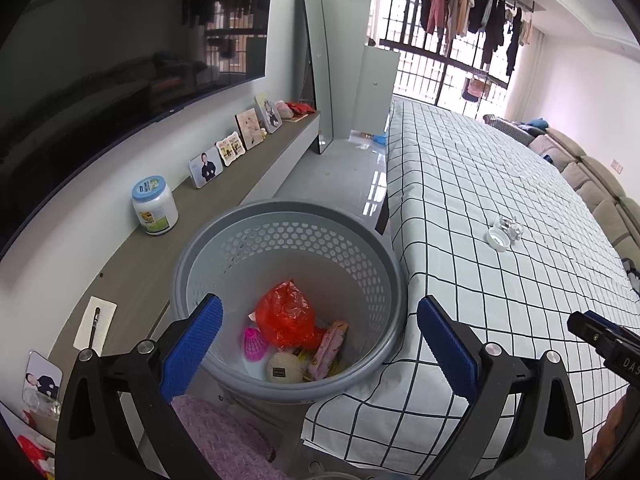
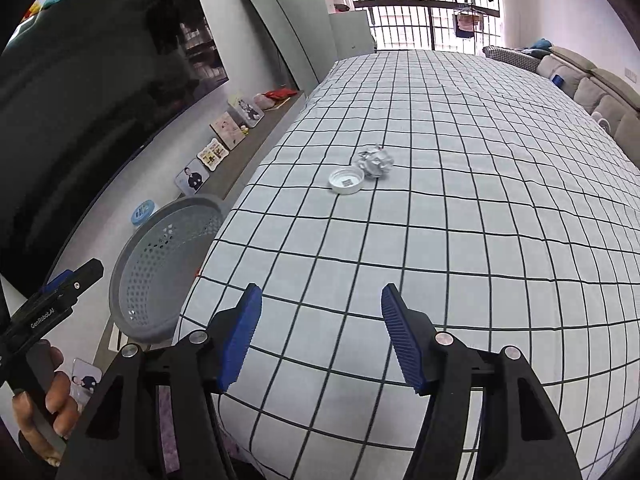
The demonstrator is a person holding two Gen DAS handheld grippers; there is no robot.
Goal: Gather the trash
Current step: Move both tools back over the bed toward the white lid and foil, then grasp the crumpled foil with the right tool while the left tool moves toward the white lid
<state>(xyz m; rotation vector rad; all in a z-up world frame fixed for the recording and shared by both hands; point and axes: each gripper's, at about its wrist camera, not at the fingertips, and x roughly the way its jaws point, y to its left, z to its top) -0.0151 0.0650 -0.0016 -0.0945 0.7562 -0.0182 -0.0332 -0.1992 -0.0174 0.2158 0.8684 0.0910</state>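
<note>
With the grey basket (image 1: 288, 216) parked low-centre against the checked table (image 2: 460, 240), left gripper (image 1: 320, 344) gapes empty above it while right gripper (image 2: 320, 336), half-open and empty, faces the white cap (image 2: 346, 180) and foil wad (image 2: 375, 162) mid-frame.

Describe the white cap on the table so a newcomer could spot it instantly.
Start at the long table under the black-and-white checked cloth, with the grey perforated basket at its left edge. Out on the cloth lie just two small items, touching. The white cap is the round, shallow, open-side-up one; its neighbour is a crumpled silvery wad.
</note>
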